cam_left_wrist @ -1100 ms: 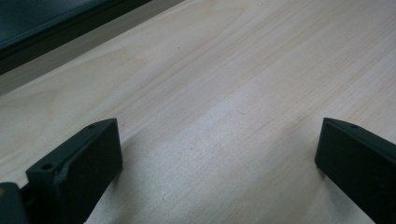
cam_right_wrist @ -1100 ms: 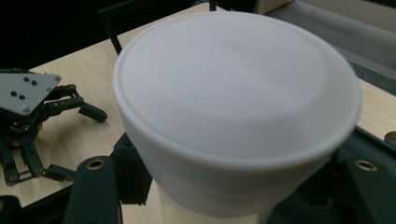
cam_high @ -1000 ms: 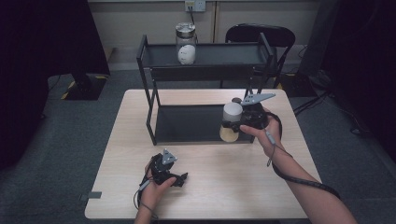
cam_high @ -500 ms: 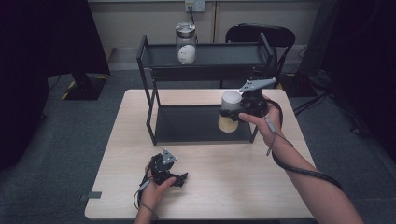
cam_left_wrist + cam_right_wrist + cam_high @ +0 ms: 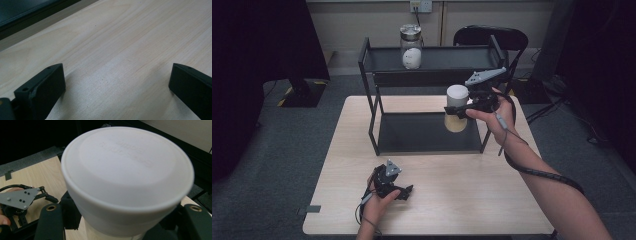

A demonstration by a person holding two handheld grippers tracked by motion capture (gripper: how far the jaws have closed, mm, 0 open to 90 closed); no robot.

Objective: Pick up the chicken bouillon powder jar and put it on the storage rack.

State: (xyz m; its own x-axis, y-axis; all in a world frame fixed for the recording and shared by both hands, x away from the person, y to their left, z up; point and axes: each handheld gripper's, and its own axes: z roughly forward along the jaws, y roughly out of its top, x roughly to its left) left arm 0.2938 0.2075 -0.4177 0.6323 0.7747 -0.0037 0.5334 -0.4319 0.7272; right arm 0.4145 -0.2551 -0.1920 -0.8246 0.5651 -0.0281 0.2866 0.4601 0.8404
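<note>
Pale matt wood-grain table [image 5: 472, 200], black matt metal rack [image 5: 432, 55], smooth matt white plastic lid [image 5: 127, 167].

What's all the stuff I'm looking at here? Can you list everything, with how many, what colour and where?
Table: one, pale wood, centre of the room.
Shelf rack: one, black metal, two tiers, standing on the far half of the table.
Glass jar: one, clear with a metal lid and something white inside, on the top tier.
White-lidded jar: one, white lid, tan contents, held above the lower tier.
Chair: one, black, behind the rack.
Wall socket: one, white, on the back wall.
Right gripper: one, black, clamped on the white-lidded jar.
Left gripper: one, black, jaws apart, low on the table's near side.
</note>
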